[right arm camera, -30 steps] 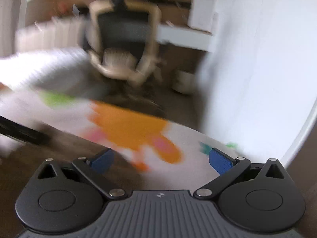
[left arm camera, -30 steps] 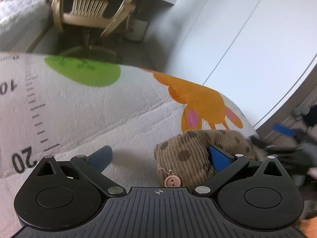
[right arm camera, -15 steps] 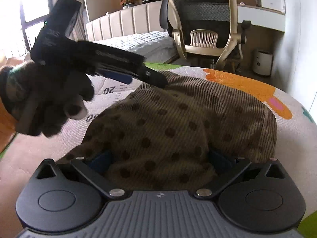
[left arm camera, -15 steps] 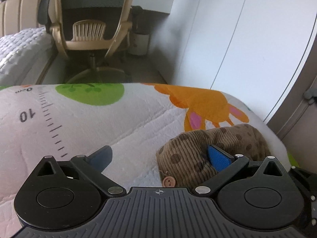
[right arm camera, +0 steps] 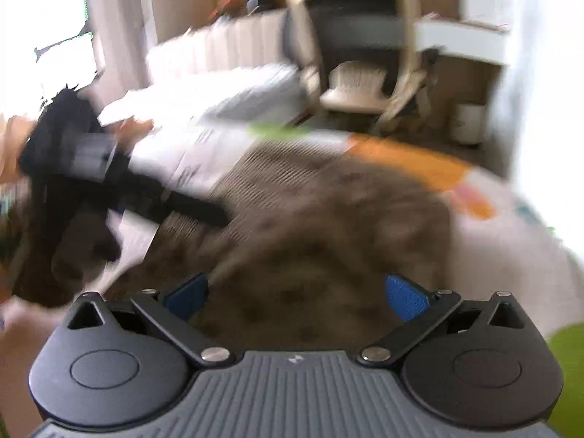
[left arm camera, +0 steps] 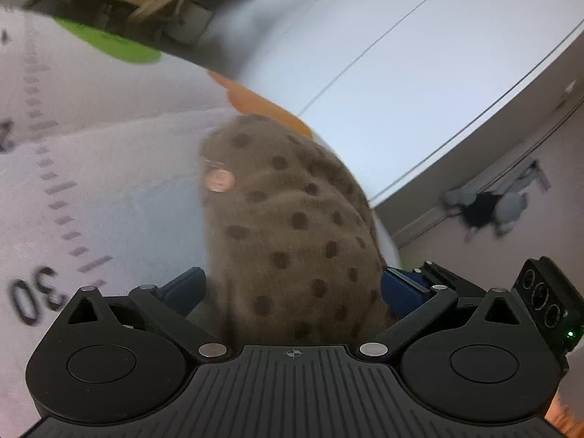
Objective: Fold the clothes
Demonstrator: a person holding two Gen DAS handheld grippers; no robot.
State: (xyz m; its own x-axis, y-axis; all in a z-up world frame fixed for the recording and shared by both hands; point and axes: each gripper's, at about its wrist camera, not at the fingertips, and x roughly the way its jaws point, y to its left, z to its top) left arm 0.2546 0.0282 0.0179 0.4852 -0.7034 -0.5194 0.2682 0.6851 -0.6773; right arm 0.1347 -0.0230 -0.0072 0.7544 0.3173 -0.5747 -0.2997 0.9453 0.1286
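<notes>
Filling more of the open left gripper [left arm camera: 292,288], the garment [left arm camera: 292,226] has neared.

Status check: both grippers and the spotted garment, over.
Left gripper jaws open, astride brown spotted garment. Right gripper open over same cloth. Garment on printed mat. Nothing blocking.

Ahead of our right fingers we see a beige office chair [right arm camera: 357,84], a white bed [right arm camera: 226,98] to its left, a small white bin [right arm camera: 469,124] to its right. Under both pairs: white play mat [left arm camera: 109,189] w/ ruler marks, green blob [left arm camera: 109,42].
</notes>
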